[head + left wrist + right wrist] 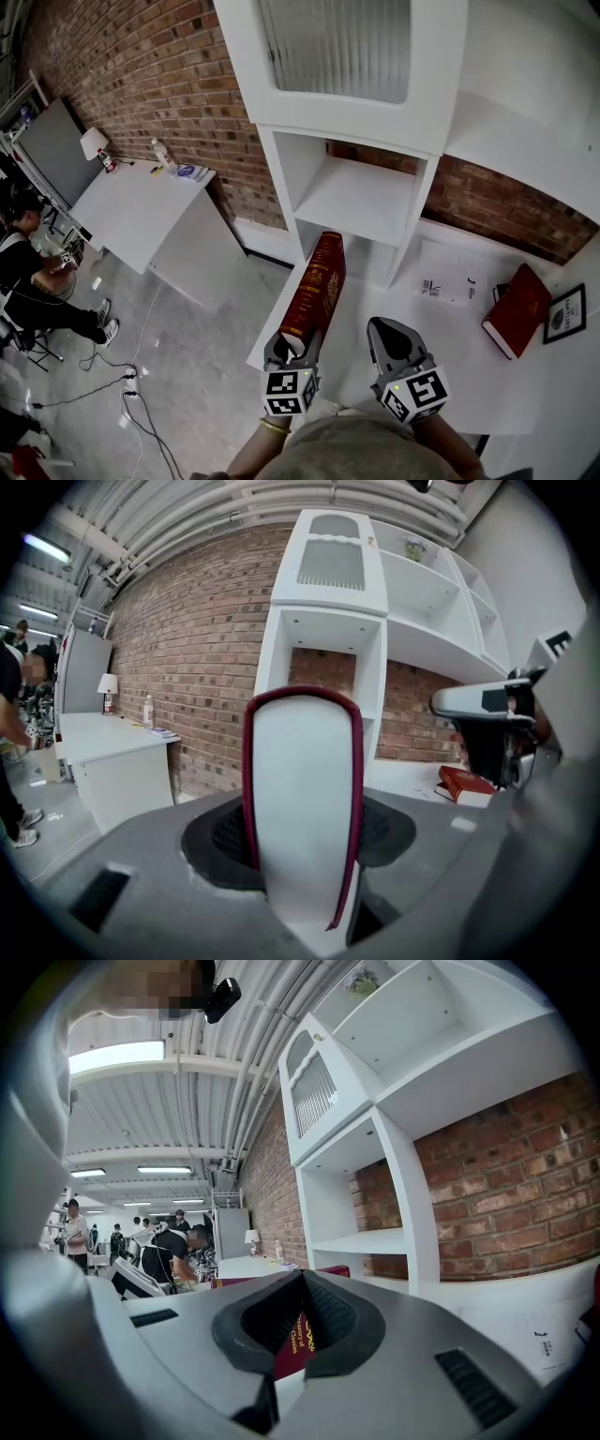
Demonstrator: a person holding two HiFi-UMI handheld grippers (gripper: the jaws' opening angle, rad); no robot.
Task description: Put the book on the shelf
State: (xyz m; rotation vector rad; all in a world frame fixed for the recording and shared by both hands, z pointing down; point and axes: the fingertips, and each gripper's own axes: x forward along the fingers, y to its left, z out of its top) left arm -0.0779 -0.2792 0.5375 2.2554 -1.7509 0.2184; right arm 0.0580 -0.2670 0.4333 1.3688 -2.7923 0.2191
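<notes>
Looking steeply down into a room with a red brick wall (141,66) and a grey floor (187,375) crossed by thin cables (141,412). At 9 o'clock a person (28,272) sits by a plain white desk (131,211) that carries a small lamp (94,142). At 12 o'clock stands a white shelf unit (361,197), smooth and boxy, with open bays and brick showing behind them. Below it runs a smooth white table (469,352).

At 6 o'clock the left gripper (293,349), on a forearm rising from the bottom edge, clamps its jaws on the near end of a thick dark red book (317,286). The book is held on edge with its gilt spine up and its far end pointing at the lower bay. Just to the right, the right gripper (387,330) hangs beside it with its jaws pressed together and empty.

At 3 o'clock a sheet of paper (450,277), a second book (517,309), also red, and a black frame (565,314) lie flat on the table.
</notes>
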